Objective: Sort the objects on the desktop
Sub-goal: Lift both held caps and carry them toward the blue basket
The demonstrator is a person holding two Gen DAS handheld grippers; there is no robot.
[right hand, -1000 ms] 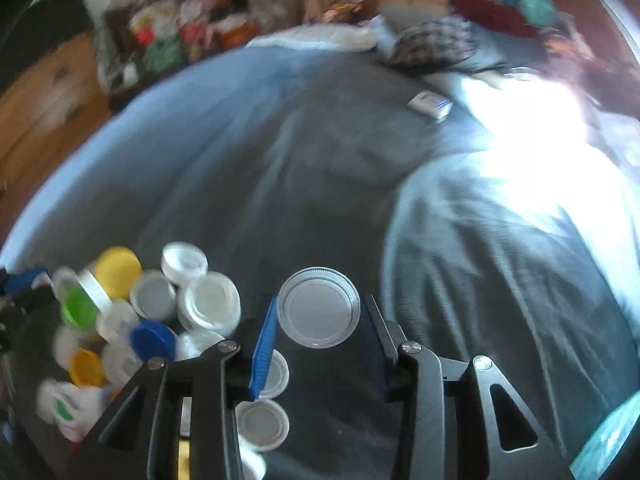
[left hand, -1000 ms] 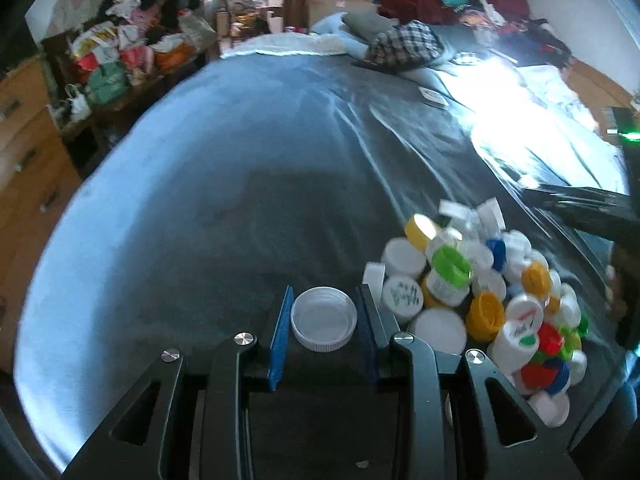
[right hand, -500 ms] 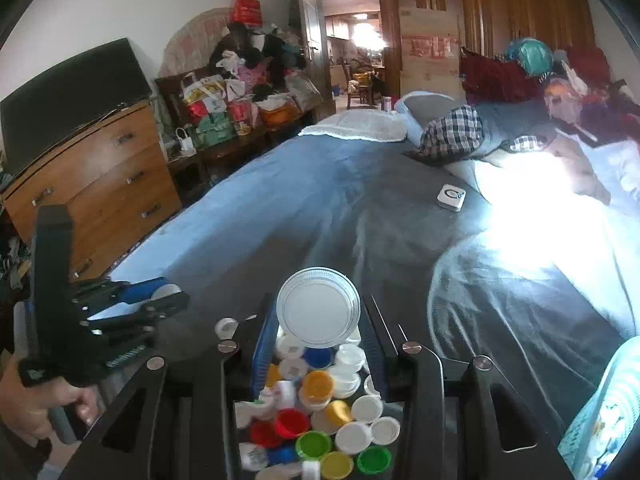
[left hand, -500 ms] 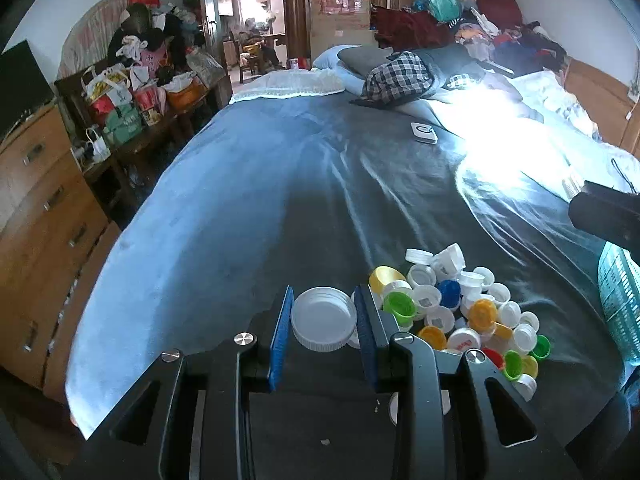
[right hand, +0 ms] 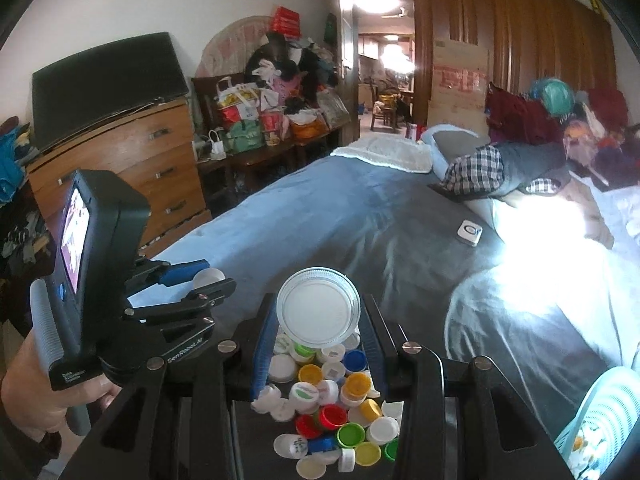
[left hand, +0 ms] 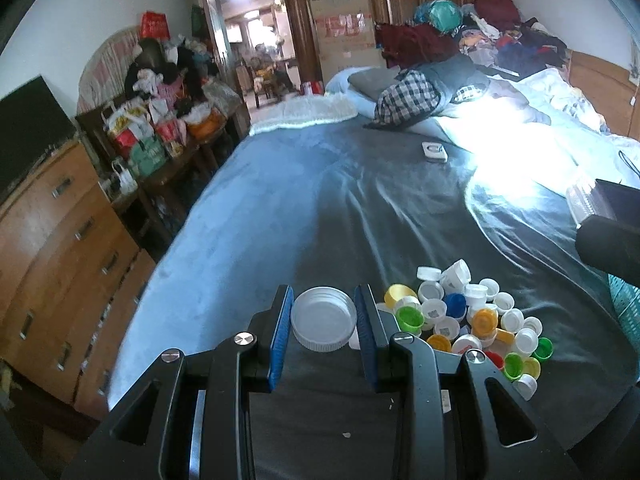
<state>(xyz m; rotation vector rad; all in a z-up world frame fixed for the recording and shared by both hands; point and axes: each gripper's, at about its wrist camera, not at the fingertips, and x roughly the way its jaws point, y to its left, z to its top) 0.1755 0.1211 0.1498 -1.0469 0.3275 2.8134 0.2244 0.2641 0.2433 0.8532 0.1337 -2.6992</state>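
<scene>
Both grippers have risen from the bedspread (left hand: 320,216) since a second ago, the heap of caps (right hand: 332,404) shrinking beneath them. Left gripper (left hand: 323,330) clamps a white lid (left hand: 323,322), open face up, rim lying level between its blue pads. Right gripper (right hand: 318,320) pinches a larger clear-rimmed lid (right hand: 318,306), tilted toward the camera. A teal basket (right hand: 600,420) sits at four o'clock in the right wrist view, nearer the right hand, likely the drop point. Lettering on the left handle (right hand: 68,374) and a red-printed carton (left hand: 344,26) stays unreadable.
</scene>
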